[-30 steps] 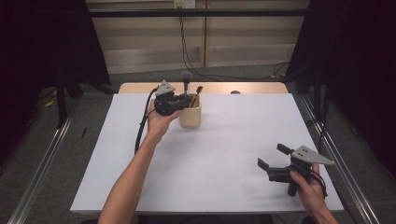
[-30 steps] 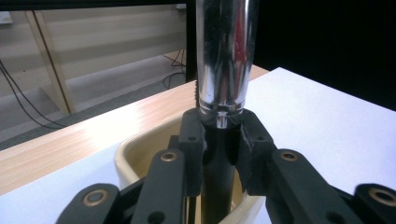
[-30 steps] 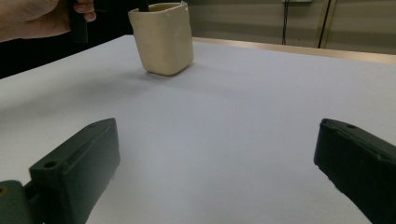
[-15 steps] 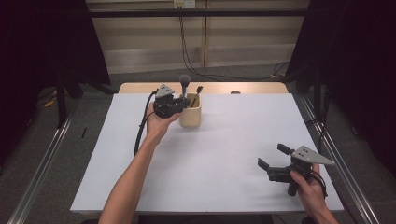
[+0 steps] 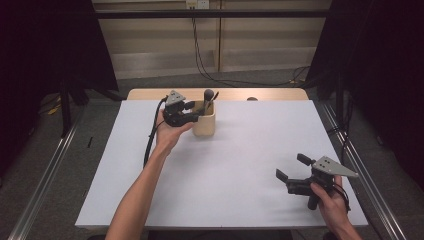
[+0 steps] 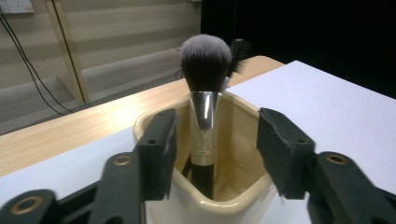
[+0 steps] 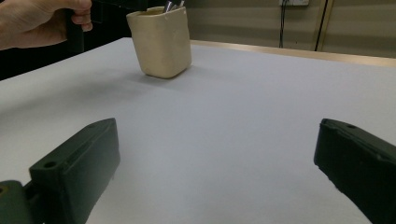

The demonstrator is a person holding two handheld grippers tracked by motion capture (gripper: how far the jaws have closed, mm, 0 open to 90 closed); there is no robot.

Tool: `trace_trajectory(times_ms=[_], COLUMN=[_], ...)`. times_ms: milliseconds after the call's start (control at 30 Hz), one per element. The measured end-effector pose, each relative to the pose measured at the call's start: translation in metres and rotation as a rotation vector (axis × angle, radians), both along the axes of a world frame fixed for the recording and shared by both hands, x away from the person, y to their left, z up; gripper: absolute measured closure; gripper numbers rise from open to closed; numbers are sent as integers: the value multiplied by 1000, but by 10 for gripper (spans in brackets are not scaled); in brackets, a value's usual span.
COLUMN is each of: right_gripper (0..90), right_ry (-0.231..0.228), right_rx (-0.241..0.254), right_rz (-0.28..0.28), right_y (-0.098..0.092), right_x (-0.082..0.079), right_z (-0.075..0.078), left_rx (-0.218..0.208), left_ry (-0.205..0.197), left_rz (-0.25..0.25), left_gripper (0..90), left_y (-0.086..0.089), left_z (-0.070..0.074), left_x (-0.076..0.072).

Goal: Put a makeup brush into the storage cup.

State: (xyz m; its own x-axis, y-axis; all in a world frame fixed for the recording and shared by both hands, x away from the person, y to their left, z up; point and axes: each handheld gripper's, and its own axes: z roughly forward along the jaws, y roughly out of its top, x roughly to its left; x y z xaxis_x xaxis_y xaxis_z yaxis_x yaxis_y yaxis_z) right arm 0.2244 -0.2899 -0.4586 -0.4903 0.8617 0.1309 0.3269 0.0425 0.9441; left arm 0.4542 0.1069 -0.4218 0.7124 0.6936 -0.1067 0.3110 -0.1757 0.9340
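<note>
left gripper (image 6: 212,154) jaws just opened, parted either side of upright brush (image 6: 204,93) in cup (image 6: 233,205), centre frame; right gripper (image 5: 295,172) wide, empty, lower right.

Your cream ceramic holder (image 5: 204,122) sits far-centre on the white-covered table (image 5: 240,165), silver-collared makeup brush (image 6: 205,88) standing inside. Left tool (image 5: 192,113) is at its left rim; right tool (image 5: 289,167) is well apart, near-right.
</note>
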Motion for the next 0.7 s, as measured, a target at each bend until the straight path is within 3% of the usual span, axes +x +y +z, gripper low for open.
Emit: trace_trajectory(times_ms=[233, 400, 433, 533, 633, 700], right_gripper=[0, 0, 0, 0, 0, 0], right_ry=[-4, -4, -6, 4, 1, 0], right_rx=[11, 10, 11, 17, 16, 13], right_rz=[0, -6, -7, -9, -8, -8], right_y=[0, -2, -2, -1, -1, -1], right_x=[1, 4, 5, 6, 6, 5], right_z=[0, -1, -1, -1, -1, -1], left_rx=[-13, -53, -65, -36, -32, -15], left_ry=[0, 22, 23, -7, 1, -19], left_rz=[15, 34, 31, 21, 39, 39], left_gripper=[204, 59, 45, 28, 24, 22], left_y=[6, 13, 15, 21, 26, 29], left_z=[2, 8, 10, 16, 18, 19], left_x=[-3, -5, -6, -10, -13, -16])
